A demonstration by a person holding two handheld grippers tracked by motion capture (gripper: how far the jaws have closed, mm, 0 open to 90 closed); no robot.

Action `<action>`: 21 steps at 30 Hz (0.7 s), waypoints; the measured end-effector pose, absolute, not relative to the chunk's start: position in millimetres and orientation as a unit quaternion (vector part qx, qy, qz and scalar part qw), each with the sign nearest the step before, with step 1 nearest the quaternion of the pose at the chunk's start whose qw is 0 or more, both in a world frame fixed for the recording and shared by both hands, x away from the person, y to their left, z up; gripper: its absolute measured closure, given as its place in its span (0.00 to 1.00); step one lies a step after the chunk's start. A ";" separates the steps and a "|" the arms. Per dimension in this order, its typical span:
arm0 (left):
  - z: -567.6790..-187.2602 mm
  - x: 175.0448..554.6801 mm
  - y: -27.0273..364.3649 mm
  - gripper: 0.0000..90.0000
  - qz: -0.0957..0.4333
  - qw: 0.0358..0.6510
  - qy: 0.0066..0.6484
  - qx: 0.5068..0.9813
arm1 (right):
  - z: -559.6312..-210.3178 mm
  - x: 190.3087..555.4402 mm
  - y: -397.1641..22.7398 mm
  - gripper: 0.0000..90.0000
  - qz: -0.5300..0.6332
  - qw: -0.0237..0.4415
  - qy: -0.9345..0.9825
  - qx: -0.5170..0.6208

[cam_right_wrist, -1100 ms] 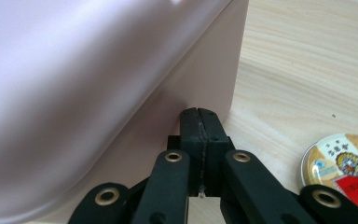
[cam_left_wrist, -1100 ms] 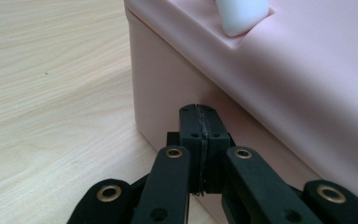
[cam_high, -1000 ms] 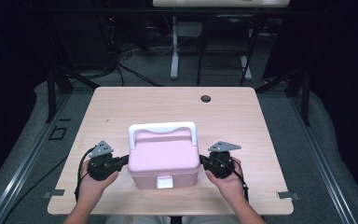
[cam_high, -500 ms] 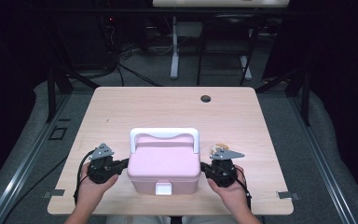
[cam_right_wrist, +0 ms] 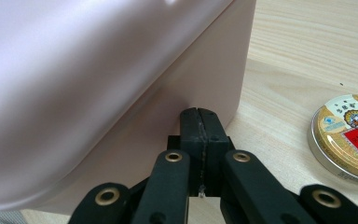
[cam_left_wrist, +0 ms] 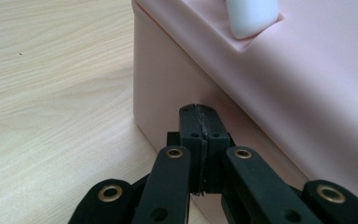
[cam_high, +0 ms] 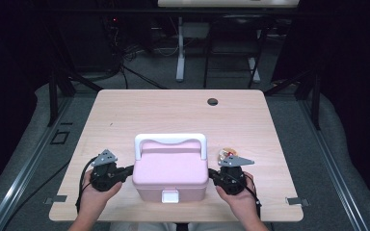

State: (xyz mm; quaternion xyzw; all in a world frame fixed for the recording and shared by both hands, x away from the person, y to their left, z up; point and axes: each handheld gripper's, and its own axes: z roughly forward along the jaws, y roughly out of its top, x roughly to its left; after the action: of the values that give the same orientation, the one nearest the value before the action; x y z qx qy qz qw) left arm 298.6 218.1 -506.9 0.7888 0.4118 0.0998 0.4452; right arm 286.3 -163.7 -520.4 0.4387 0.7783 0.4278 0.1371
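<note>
A pink plastic box point(cam_high: 170, 173) with a white handle point(cam_high: 170, 140) and a white front latch point(cam_high: 170, 196) stands near the table's front edge. My left gripper point(cam_high: 127, 170) is shut, its tips pressed against the box's left wall point(cam_left_wrist: 168, 98). On the other side my right gripper point(cam_high: 213, 174) is shut too, tips against the right wall point(cam_right_wrist: 186, 79). Nothing sits between either pair of jaws. A round gold tin point(cam_right_wrist: 349, 135) with a red label lies flat on the table just behind the right gripper point(cam_right_wrist: 199, 114). The left gripper point(cam_left_wrist: 200, 112) meets the wall low down.
The light wooden table point(cam_high: 164, 115) has a dark cable hole point(cam_high: 212, 101) near its far edge. Behind the table stand desk legs and cables on the floor. A person's hands point(cam_high: 94, 197) come in from the bottom edge.
The box has slid toward the front edge with both grippers against its sides. The gold tin has come into sight behind the right gripper.
</note>
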 end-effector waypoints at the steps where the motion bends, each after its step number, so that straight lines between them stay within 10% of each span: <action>1: -507.4 299.1 218.5 1.00 0.099 0.447 0.412 0.788 | -520.5 286.2 -163.8 1.00 0.428 0.137 0.778 0.439; 21: -500.8 305.9 241.5 0.75 0.099 0.476 0.429 0.761 | -520.0 290.8 -178.9 0.74 0.452 0.147 0.767 0.432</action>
State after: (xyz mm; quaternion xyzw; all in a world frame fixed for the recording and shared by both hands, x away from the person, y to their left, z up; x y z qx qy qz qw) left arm 305.9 241.5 -500.8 0.7613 0.4288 0.0994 0.4761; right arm 290.8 -178.9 -520.0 0.4318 0.7667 0.4519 0.1467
